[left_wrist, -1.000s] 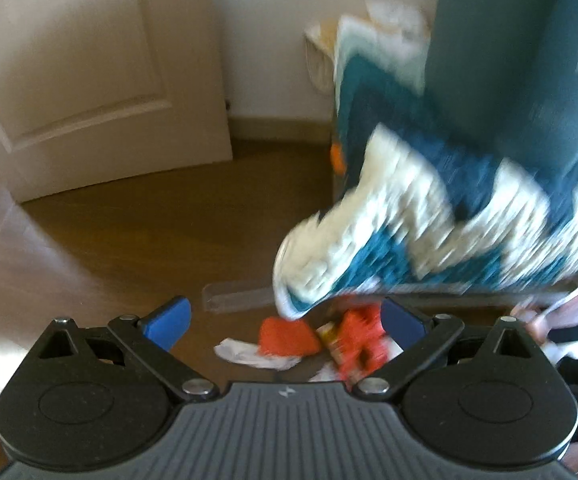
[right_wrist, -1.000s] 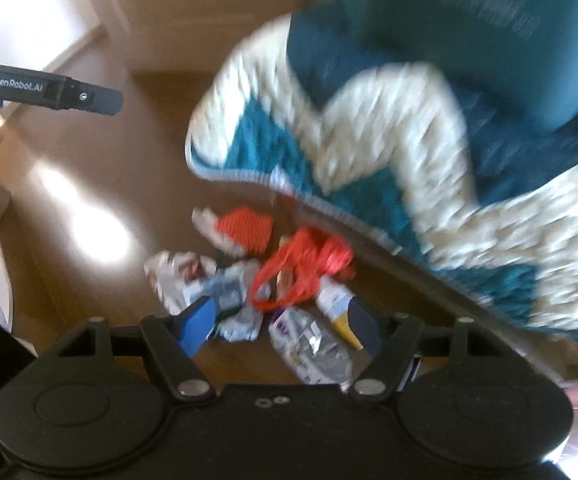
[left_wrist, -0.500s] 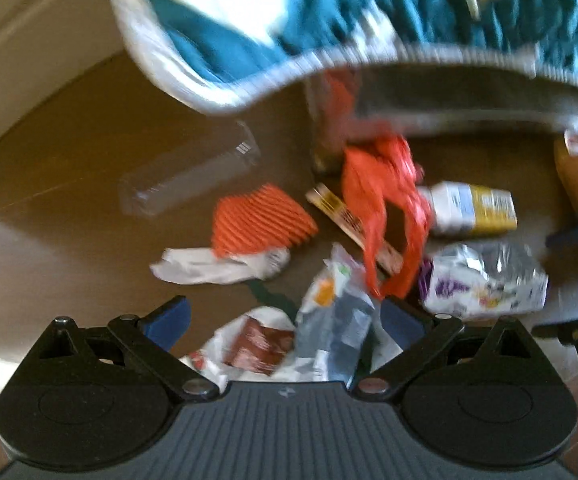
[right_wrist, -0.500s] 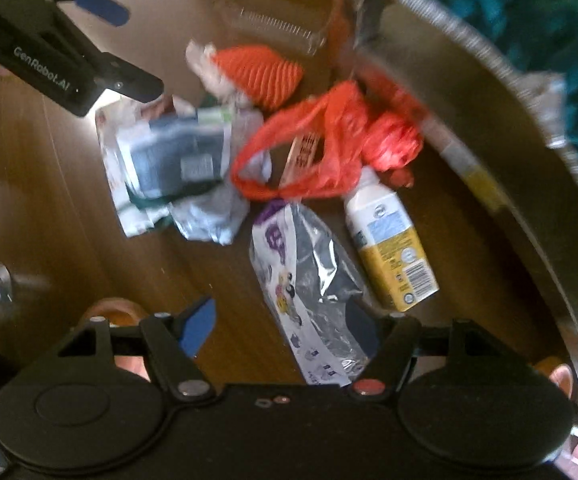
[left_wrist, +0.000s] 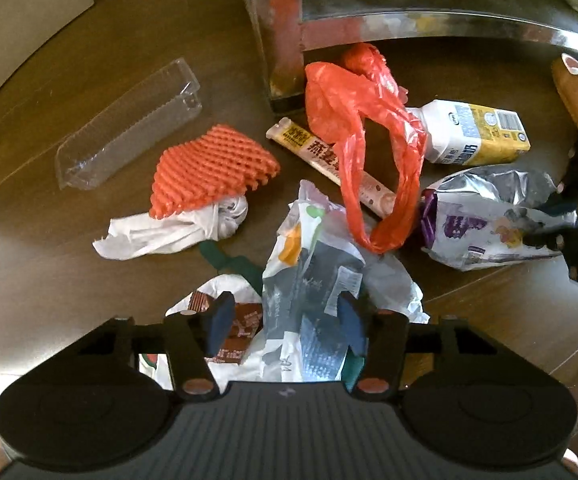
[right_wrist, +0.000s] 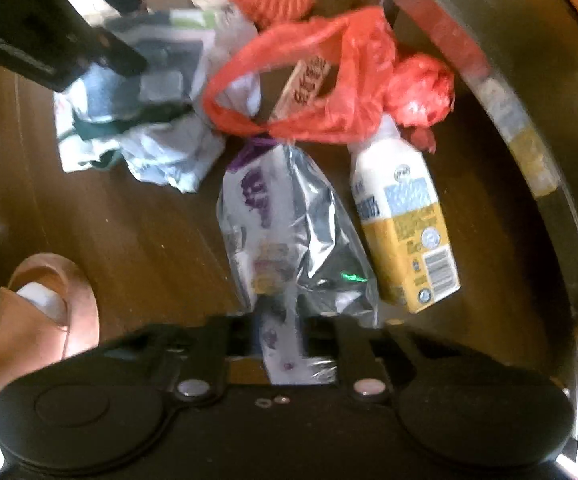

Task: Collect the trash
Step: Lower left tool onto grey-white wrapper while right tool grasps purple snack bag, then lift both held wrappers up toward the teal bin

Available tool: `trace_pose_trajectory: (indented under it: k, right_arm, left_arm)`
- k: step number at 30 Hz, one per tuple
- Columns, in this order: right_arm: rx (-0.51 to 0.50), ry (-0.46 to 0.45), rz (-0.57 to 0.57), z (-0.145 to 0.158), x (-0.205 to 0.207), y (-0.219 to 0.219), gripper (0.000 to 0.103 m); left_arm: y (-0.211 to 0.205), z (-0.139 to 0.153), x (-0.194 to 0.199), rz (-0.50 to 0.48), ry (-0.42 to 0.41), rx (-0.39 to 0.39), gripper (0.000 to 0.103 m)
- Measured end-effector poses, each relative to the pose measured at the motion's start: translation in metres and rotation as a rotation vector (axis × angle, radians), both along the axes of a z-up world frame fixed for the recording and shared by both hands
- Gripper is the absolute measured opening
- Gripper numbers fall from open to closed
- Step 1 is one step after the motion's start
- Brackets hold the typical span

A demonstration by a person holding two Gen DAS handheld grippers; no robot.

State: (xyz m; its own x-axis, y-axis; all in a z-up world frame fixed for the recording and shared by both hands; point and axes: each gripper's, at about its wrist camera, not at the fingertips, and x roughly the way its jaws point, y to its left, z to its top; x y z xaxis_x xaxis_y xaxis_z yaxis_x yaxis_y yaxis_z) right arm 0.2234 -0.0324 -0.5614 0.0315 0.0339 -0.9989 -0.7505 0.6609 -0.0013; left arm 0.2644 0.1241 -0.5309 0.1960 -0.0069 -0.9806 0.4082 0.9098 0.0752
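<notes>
Trash lies heaped on the brown wooden floor. My left gripper (left_wrist: 285, 320) has its blue pads drawn in around a crumpled grey and white bag (left_wrist: 309, 280), shut on it. My right gripper (right_wrist: 283, 324) is shut on the near end of a silver foil bag (right_wrist: 285, 216) with purple print. Beside that lies a yellow and white milk carton (right_wrist: 405, 232). A red plastic bag (left_wrist: 353, 120) sprawls over a long snack wrapper (left_wrist: 309, 146). An orange foam net (left_wrist: 209, 168) rests on white crumpled paper (left_wrist: 169, 232). A clear plastic tray (left_wrist: 129, 124) lies to the left.
A shiny metal furniture leg (left_wrist: 281, 40) and rail stand just behind the heap. A person's foot in a tan slipper (right_wrist: 37, 312) is at the lower left of the right wrist view. Bare floor stretches to the left of the tray.
Both grippers have dropped from the blanket-covered furniture down to the floor heap. The left fingers have narrowed around the grey and white bag, and the right fingers have shut on the foil bag.
</notes>
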Motion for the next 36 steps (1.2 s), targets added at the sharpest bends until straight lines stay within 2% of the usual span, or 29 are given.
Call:
trace_pose_trajectory:
  k: [2, 4, 5, 8, 13, 21, 31, 36]
  right_arm:
    - [0.011, 0.002, -0.004, 0.000, 0.000, -0.001, 0.008]
    - [0.006, -0.008, 0.007, 0.001, -0.002, -0.001, 0.000]
    - [0.006, -0.007, 0.009, 0.002, -0.003, -0.002, 0.000]
    - [0.030, -0.012, 0.021, 0.008, -0.009, -0.001, 0.000]
    - [0.044, -0.046, 0.004, 0.035, -0.019, -0.003, 0.000]
    - [0.109, -0.145, -0.063, 0.115, -0.027, -0.007, 0.000]
    - [0.235, -0.351, -0.124, 0.247, -0.043, -0.013, 0.000]
    - [0.302, -0.468, -0.142, 0.318, -0.067, -0.016, 0.000]
  left_arm:
    - [-0.004, 0.001, -0.001, -0.016, 0.001, -0.002, 0.030]
    - [-0.009, 0.000, -0.002, -0.039, 0.009, -0.001, 0.021]
    - [-0.010, 0.000, -0.003, -0.046, 0.013, -0.006, 0.012]
    - [-0.012, 0.003, -0.005, -0.041, 0.017, -0.021, 0.005]
    - [-0.011, 0.022, -0.007, -0.045, -0.009, -0.047, 0.002]
    - [0.004, 0.092, -0.001, 0.020, -0.117, -0.093, 0.002]
    - [0.014, 0.210, -0.015, 0.062, -0.309, -0.114, 0.002]
    - [0.015, 0.280, -0.030, 0.031, -0.471, -0.074, 0.002]
